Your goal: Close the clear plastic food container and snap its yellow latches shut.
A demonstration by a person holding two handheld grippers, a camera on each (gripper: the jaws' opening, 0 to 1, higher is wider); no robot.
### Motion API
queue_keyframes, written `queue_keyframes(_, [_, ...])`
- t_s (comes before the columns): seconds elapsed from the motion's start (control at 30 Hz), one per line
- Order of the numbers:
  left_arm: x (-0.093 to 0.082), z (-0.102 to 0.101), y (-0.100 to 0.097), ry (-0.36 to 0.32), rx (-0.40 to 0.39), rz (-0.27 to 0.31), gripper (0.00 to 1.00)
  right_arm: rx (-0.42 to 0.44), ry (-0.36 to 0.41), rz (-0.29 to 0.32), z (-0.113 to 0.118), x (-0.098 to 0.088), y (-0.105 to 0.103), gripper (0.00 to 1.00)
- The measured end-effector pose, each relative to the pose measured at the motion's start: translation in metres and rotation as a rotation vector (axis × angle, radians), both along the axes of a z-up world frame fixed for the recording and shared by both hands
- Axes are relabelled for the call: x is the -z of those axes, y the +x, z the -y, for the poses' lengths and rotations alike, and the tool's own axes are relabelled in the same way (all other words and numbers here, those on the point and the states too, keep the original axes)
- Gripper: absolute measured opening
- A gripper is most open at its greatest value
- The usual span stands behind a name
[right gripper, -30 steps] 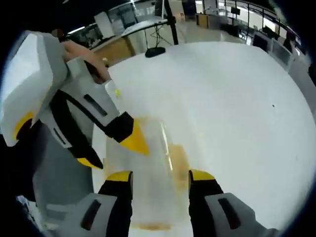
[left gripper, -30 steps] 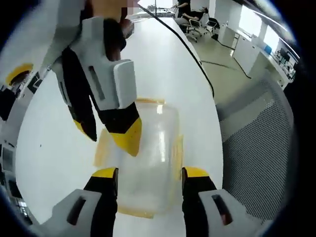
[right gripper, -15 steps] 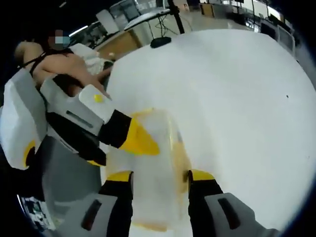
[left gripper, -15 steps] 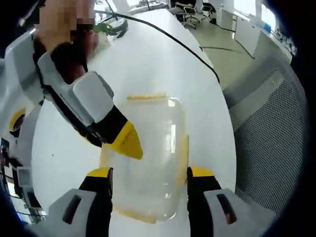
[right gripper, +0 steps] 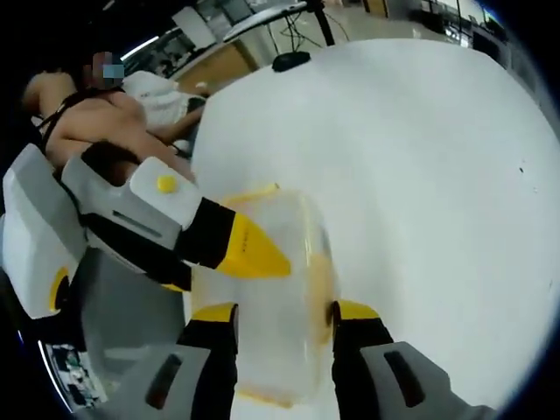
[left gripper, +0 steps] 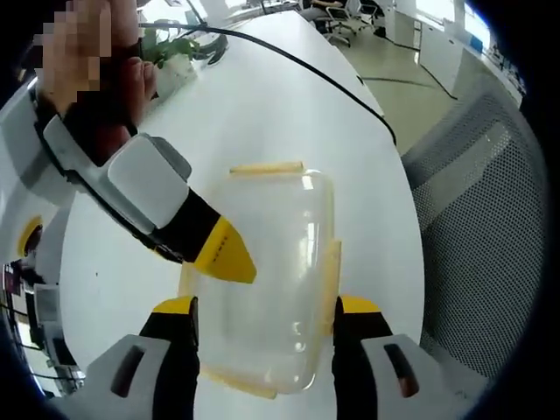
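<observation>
The clear plastic container lies on the white table with its lid on and yellow latches along its edges. My left gripper hangs open above its near end, jaws spread about as wide as the box. In the right gripper view the container lies under my open right gripper. Each gripper crosses the other's view. The right one's yellow fingertip hovers over the box's left latch. The left one's fingertip is over the lid.
A black cable runs across the far table. A grey mesh chair stands beyond the table's right edge. Green leaves lie at the back. A black stand base sits at the far edge. A person's hand holds the left gripper.
Both cameras have pulled back and tilted. The right gripper now leans lower and flatter, its tip still over the container's left edge. The container has not moved.
</observation>
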State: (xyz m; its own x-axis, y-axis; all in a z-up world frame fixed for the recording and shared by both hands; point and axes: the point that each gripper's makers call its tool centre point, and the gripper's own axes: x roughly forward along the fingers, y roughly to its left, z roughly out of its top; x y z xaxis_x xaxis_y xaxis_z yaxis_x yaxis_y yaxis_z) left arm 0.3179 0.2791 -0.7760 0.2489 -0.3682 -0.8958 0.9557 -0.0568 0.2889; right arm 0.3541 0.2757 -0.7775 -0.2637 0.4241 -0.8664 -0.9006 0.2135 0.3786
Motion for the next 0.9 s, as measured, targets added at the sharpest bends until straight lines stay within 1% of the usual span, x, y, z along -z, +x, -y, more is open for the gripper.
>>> queue_keyframes(0.07, [-0.0004, -0.0001, 0.0002, 0.007, -0.002, -0.002, 0.60, -0.009, -0.002, -0.003, -0.0006, 0.0000, -0.0008, 0.41])
queue_keyframes(0.1, [-0.0012, 0.0009, 0.0028, 0.007, 0.001, 0.011, 0.60, -0.020, -0.006, -0.052, -0.0009, -0.0010, -0.0084, 0.39])
queue_keyframes(0.13, [-0.0011, -0.0005, 0.0012, 0.012, -0.004, -0.001, 0.60, -0.015, -0.011, -0.019, -0.0012, -0.0020, -0.0020, 0.39])
queue_keyframes(0.17, [-0.0010, -0.0002, 0.0011, 0.017, -0.001, 0.001, 0.60, -0.022, 0.001, -0.019, -0.0028, -0.0031, -0.0025, 0.39])
queue_keyframes(0.33, [-0.0004, -0.0002, 0.0011, 0.018, -0.013, 0.000, 0.59, -0.022, -0.008, -0.030, -0.0015, -0.0023, -0.0026, 0.39])
queue_keyframes(0.37, [-0.0001, 0.0001, 0.0008, 0.026, -0.012, 0.003, 0.58, -0.024, -0.011, -0.032, -0.0016, -0.0018, -0.0026, 0.39])
queue_keyframes(0.4, [0.0004, 0.0006, 0.0021, 0.034, -0.013, 0.020, 0.58, -0.023, -0.013, -0.030, -0.0018, -0.0016, -0.0022, 0.39])
queue_keyframes(0.47, [0.0000, 0.0000, 0.0019, 0.046, -0.016, 0.028, 0.58, -0.015, -0.018, -0.036, -0.0004, -0.0017, -0.0028, 0.38])
queue_keyframes(0.6, [0.0004, -0.0003, 0.0022, 0.052, -0.017, 0.029, 0.58, -0.048, -0.026, -0.039, -0.0010, -0.0001, -0.0036, 0.38])
queue_keyframes(0.7, [0.0004, -0.0004, 0.0021, 0.062, -0.017, 0.029, 0.59, -0.056, -0.029, -0.037, -0.0001, 0.0004, -0.0033, 0.39])
queue_keyframes(0.9, [0.0003, -0.0007, 0.0009, 0.075, -0.016, 0.032, 0.60, -0.035, -0.038, -0.031, 0.0002, 0.0006, -0.0033, 0.41])
